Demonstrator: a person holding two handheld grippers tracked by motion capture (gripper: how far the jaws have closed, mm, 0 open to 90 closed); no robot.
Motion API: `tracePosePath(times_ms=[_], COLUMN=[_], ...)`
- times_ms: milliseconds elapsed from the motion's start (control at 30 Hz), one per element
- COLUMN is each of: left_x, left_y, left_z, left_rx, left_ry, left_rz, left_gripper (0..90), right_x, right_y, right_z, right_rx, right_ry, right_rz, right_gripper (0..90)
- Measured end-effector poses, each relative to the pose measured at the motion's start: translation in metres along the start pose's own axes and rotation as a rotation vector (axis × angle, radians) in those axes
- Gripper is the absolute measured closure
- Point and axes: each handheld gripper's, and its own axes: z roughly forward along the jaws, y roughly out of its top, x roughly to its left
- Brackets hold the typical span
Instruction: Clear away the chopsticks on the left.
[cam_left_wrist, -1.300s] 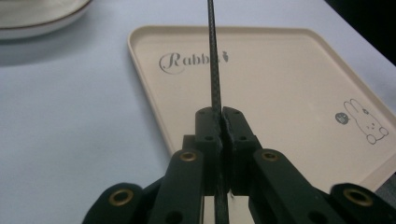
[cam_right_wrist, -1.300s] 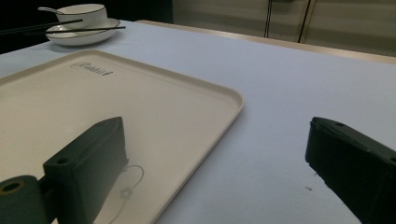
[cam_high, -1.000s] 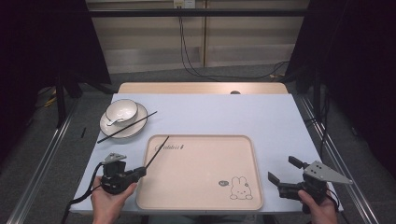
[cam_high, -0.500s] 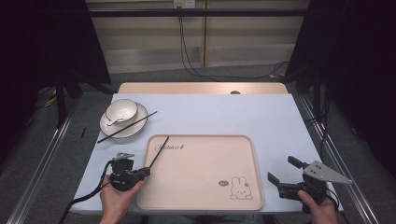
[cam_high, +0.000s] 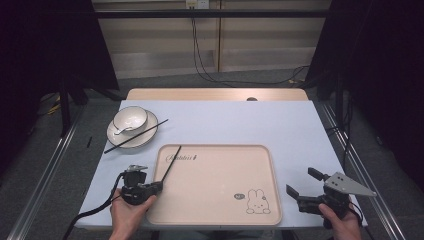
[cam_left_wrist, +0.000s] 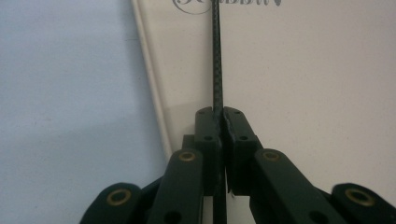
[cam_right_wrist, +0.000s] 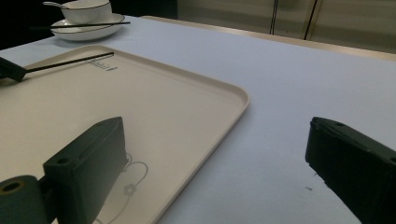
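left gripper (cam_high: 159, 186), lower left of the high view, clamps one chopstick (cam_high: 171, 162) low over the tray (cam_high: 220, 220), likely to lay it flat. right gripper (cam_high: 306, 190) waits lower right, jaws apart, nothing between them.

Two thin black chopsticks are being counted: one chopstick (cam_high: 170, 163) (cam_left_wrist: 217, 56) (cam_right_wrist: 70, 62) over the tray, and a second chopstick (cam_high: 136, 136) (cam_right_wrist: 81, 25) lying across the plate. One beige rectangular plastic tray (cam_high: 215, 200) (cam_left_wrist: 303, 93) (cam_right_wrist: 154, 107) with a rabbit print is being counted. One round white plate (cam_high: 114, 137) (cam_right_wrist: 88, 32) with a dark rim is being counted, and one white bowl (cam_high: 130, 119) (cam_right_wrist: 88, 10) is being seen standing on it. One white spoon (cam_high: 121, 131) (cam_right_wrist: 53, 4) is being counted in the bowl. One table (cam_high: 240, 125) (cam_right_wrist: 289, 84) with a pale blue top is being counted. Two black two-jaw grippers are being counted: the left gripper (cam_high: 159, 186) (cam_left_wrist: 219, 116) and the right gripper (cam_high: 303, 182) (cam_right_wrist: 224, 154), one in each of two hands.
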Motion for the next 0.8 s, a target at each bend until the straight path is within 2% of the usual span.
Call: tracePosePath(times_ms=[200,267,367,467,533,567,600,633,667,733,767,800], left_x=[0.0,0.0,0.0,0.001,0.001,0.001,0.001,0.002,0.004,0.005,0.006,0.007], left_y=[0.0,0.0,0.0,0.0,0.0,0.002,0.002,0.003,0.005,0.005,0.006,0.006], left_z=[0.001,0.001,0.001,0.0,0.0,-0.003,-0.003,-0.007,-0.012,-0.014,-0.018,-0.02], left_rx=[-0.009,-0.007,-0.007,-0.007,-0.009,-0.04,-0.04,-0.072,-0.1,-0.117,-0.134,-0.145], left_ry=[-0.008,-0.027,-0.022,-0.037,-0.053,-0.078,-0.078,-0.087,-0.1,-0.106,-0.106,-0.118], left_rz=[0.007,0.003,0.01,0.017,0.032,0.045,0.045,0.049,0.077,0.087,0.121,0.137], left_gripper=[82.8,79.6,77.3,72.9,67.8,65.0,62.1,62.1,50.7,42.3,37.1,33.9], right_x=[0.001,0.0,0.001,0.001,0.001,0.001,0.001,0.001,0.0,0.0,0.0,0.0], right_y=[0.0,0.0,0.0,0.0,0.0,0.0,0.0,0.0,0.0,0.0,0.0,0.0], right_z=[0.0,0.0,0.0,-0.001,0.0,-0.001,-0.001,-0.001,0.0,0.0,0.0,-0.001], right_rx=[0.0,0.0,-0.003,-0.002,-0.002,-0.003,-0.003,-0.003,-0.003,-0.003,-0.005,-0.006], right_ry=[0.001,0.001,-0.002,-0.002,-0.002,-0.001,-0.001,-0.001,-0.002,-0.002,-0.001,0.0], right_rz=[0.005,0.005,0.004,0.006,0.006,0.008,0.008,0.008,0.011,0.013,0.014,0.014], right_gripper=[5.0,5.0,5.0,5.0,5.0,5.0,5.0,5.0,5.0,5.0,5.0,5.0])
